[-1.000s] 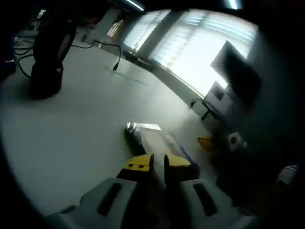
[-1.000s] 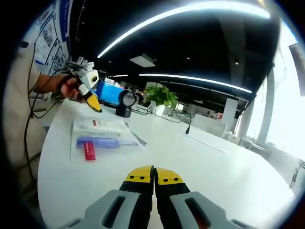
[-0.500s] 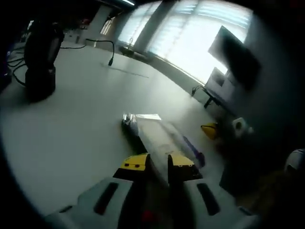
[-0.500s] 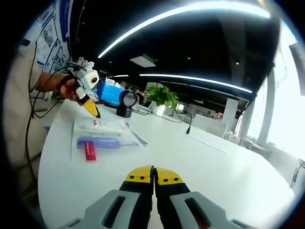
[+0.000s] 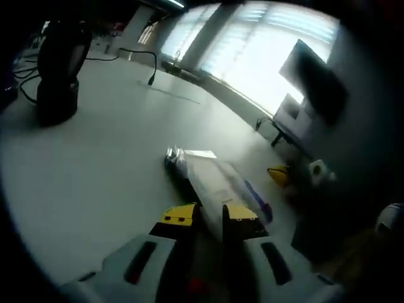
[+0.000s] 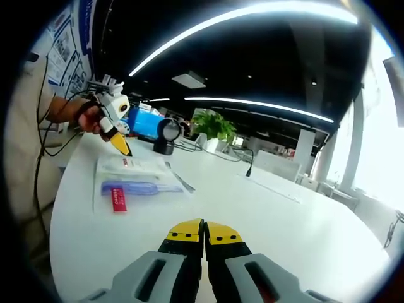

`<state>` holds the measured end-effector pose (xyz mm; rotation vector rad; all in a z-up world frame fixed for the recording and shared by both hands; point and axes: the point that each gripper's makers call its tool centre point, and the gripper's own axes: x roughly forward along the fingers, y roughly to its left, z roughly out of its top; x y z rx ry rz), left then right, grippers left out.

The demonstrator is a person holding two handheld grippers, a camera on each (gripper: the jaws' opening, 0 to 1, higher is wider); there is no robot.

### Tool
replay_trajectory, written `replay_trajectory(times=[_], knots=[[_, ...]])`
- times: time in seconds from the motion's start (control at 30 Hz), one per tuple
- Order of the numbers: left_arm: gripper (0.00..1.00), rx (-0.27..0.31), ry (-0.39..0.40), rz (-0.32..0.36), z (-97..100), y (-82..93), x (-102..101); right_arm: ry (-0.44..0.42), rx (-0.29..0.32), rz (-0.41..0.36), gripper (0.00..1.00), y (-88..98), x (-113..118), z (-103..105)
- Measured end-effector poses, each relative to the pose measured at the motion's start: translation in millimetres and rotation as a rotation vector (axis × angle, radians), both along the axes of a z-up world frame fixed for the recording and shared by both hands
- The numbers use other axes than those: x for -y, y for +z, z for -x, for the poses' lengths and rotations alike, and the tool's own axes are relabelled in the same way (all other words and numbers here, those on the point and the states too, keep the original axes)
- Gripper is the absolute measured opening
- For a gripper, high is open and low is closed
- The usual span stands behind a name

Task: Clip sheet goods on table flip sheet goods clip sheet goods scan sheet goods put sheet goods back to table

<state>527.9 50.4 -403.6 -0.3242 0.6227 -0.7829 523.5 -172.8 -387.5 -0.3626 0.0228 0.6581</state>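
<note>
The packet point(image 6: 136, 178) lies flat on the white tabletop point(image 6: 278, 221), the left gripper point(image 6: 120, 142) poised just above its far edge, jaws a slit apart, empty. The right gripper point(image 6: 204, 235) hovers near the packet, pinched closed, empty. Beyond the packet stands a dark lamp point(image 6: 166, 136).

My left gripper view sits low and close over the tabletop point(image 5: 95, 164), facing the bright windows point(image 5: 252, 57), with the sheet goods point(image 5: 214, 183) just ahead. My right gripper view looks from farther back across the same tabletop point(image 6: 284, 227) toward the far office, taking in the sheet goods point(image 6: 136, 180) and the left gripper point(image 6: 121, 146) at its left.
</note>
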Motion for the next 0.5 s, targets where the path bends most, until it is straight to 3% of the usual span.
replay_trajectory(times=[0.27, 0.5], knots=[[0.07, -0.013, 0.014, 0.025, -1.6, -6.6, -1.6, -0.002, 0.000, 0.003, 0.00, -0.3, -0.4, 0.2], [0.06, -0.013, 0.007, 0.046, 0.5, -1.2, 4.4, 0.000, 0.000, 0.005, 0.00, -0.5, -1.1, 0.5]])
